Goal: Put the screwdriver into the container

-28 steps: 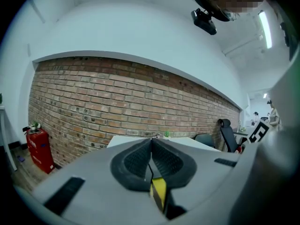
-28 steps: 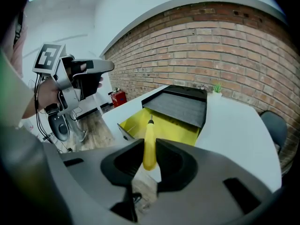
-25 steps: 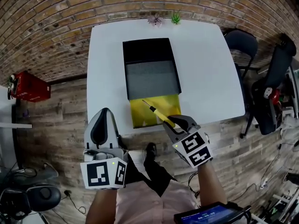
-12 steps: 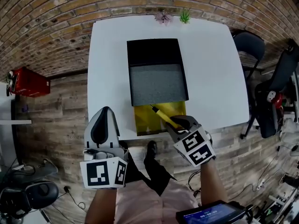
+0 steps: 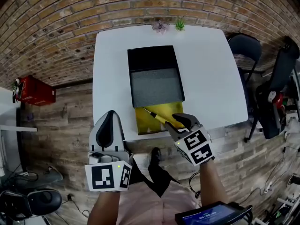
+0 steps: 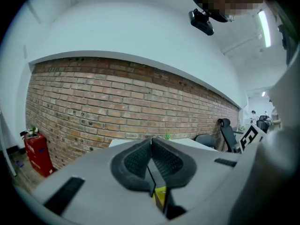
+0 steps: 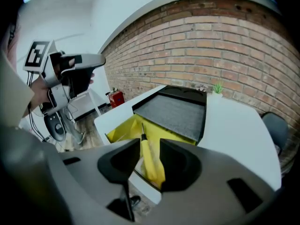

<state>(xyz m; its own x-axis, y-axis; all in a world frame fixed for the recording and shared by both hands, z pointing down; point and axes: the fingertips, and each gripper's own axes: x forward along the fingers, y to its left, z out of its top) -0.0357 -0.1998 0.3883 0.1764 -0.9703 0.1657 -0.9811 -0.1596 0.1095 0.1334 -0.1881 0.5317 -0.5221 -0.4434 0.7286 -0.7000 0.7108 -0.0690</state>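
The screwdriver [image 5: 158, 118] has a yellow handle and a dark shaft. It slants over the near corner of the yellow container [image 5: 146, 126], tip toward the far left. In the right gripper view the handle [image 7: 150, 162] lies between the jaws of my right gripper [image 7: 150, 146] with a gap on each side. Those jaws have just been opening, and the pads no longer press on the handle. In the head view my right gripper [image 5: 182, 123] hangs over the container's near right edge. My left gripper [image 5: 108, 122] stays off the table's near left edge, shut and empty.
A black case with a grey foam inlay [image 5: 155, 82] lies open behind the yellow container on the white table [image 5: 211, 69]. Two small plants [image 5: 160, 26] stand at the far edge. A black chair [image 5: 243, 43] is at the right, a red extinguisher [image 5: 35, 90] at the left.
My right gripper's jaws have spread apart around the screwdriver handle, which now sits loose between them over the yellow container. The left gripper has barely shifted.
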